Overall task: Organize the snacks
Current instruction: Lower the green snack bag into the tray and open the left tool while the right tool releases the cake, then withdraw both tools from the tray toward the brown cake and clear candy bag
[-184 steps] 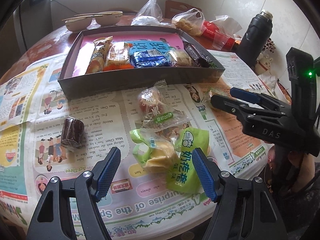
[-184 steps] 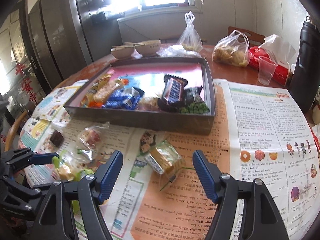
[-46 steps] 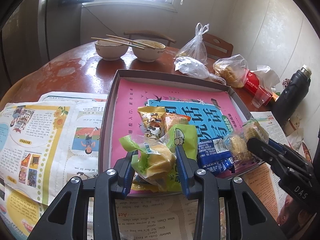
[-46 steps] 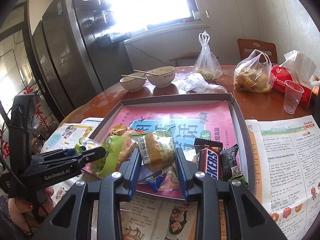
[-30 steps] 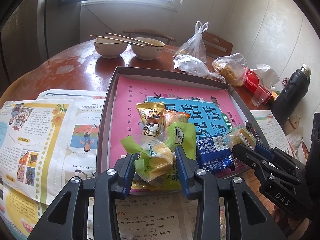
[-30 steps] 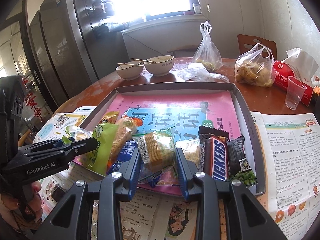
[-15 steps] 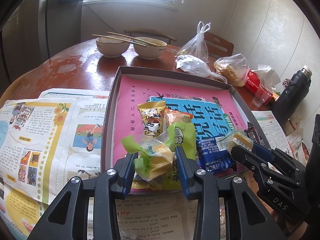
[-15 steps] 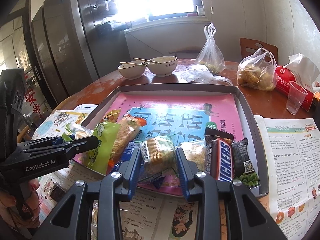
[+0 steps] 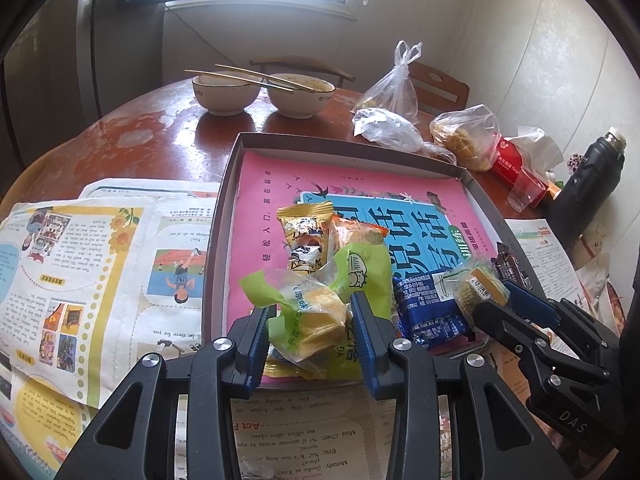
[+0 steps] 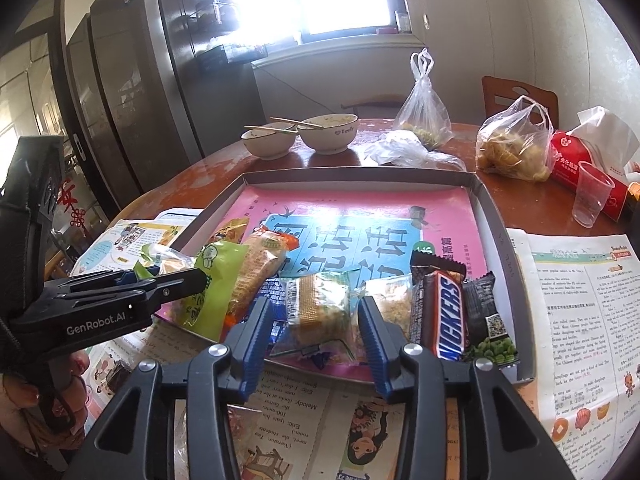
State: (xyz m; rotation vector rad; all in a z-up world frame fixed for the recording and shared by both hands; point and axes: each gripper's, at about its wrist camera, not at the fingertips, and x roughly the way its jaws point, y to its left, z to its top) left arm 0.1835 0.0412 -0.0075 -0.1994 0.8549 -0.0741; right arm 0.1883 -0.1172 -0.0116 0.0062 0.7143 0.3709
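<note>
A: What takes up most of the round wooden table (image 9: 132, 132)?
B: The grey tray (image 10: 486, 204), lined with a pink and blue book cover. Every place I give is measured from that tray. Newspaper sheets (image 9: 80, 264) lie against its left and near sides.
A: And the snacks?
B: All along its near edge: a Snickers bar (image 10: 446, 316) towards its right wall, a blue packet (image 9: 424, 308) further in.
A: The left gripper (image 9: 310, 320)?
B: Clamped on a green-wrapped cake (image 9: 316, 312), over the tray's near-left part.
A: The right gripper (image 10: 316, 320)?
B: Its jaws have just been opening. The clear-wrapped biscuit (image 10: 316, 308) sits between them on the tray's near edge, with the pads clear of the wrapper.
</note>
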